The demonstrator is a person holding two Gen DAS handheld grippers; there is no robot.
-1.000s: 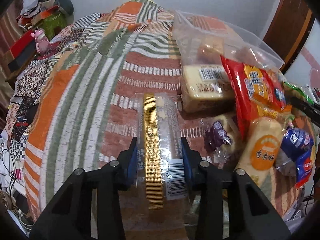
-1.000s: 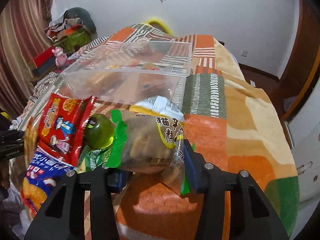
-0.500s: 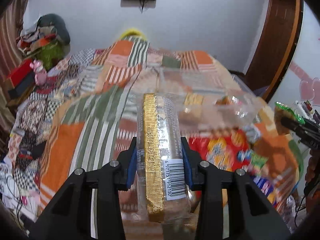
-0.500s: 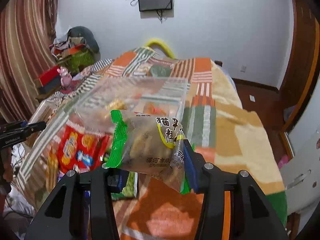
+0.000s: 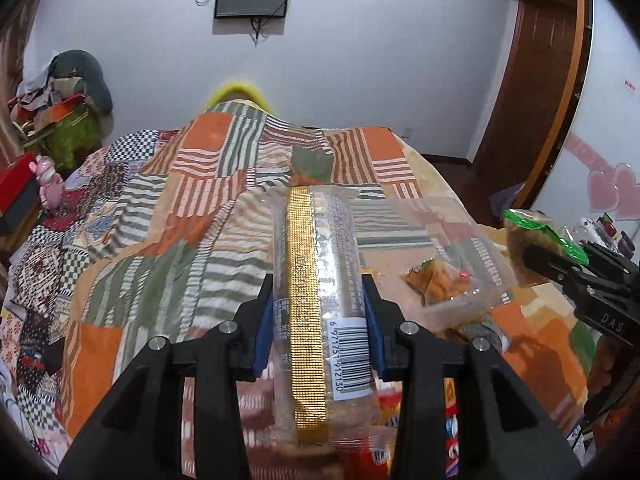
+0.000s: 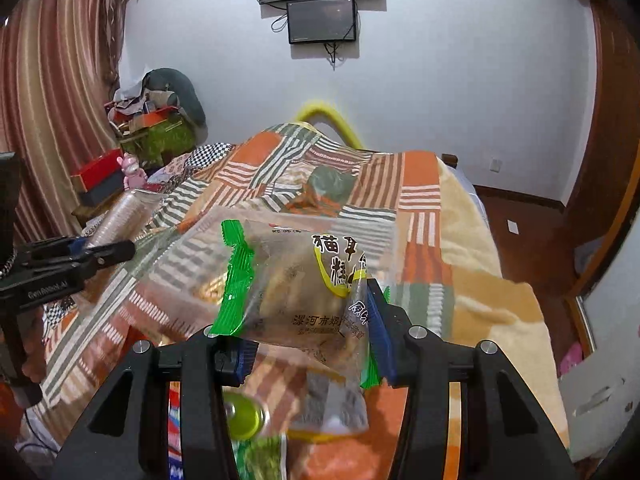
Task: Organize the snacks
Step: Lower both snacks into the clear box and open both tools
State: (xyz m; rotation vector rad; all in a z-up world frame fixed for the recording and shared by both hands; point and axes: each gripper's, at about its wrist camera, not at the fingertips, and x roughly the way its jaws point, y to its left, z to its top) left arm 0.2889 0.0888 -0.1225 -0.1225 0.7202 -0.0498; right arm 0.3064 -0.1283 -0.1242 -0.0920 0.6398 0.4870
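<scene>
My left gripper [image 5: 318, 320] is shut on a long clear pack of biscuits with a gold band [image 5: 308, 280] and holds it in the air above the bed. My right gripper [image 6: 306, 332] is shut on a clear, green-edged snack bag [image 6: 296, 284], also lifted. A clear plastic bin [image 5: 452, 256] with a few snacks inside sits on the bed ahead and below both grippers; it also shows in the right wrist view [image 6: 180, 280]. The right gripper with its bag shows at the right edge of the left wrist view [image 5: 560, 264]. The left gripper shows at the left of the right wrist view [image 6: 80, 260].
A striped patchwork blanket [image 5: 192, 216] covers the bed. Loose snack packs [image 6: 244, 420] lie under the grippers near the front edge. Cluttered boxes and a pink toy [image 5: 46, 184] stand at the far left. A wooden door [image 5: 536, 92] is at the right.
Both grippers have lifted their packs off the bed and tilted up, so the loose snack pile has dropped out of view and the bin now lies lower in front.
</scene>
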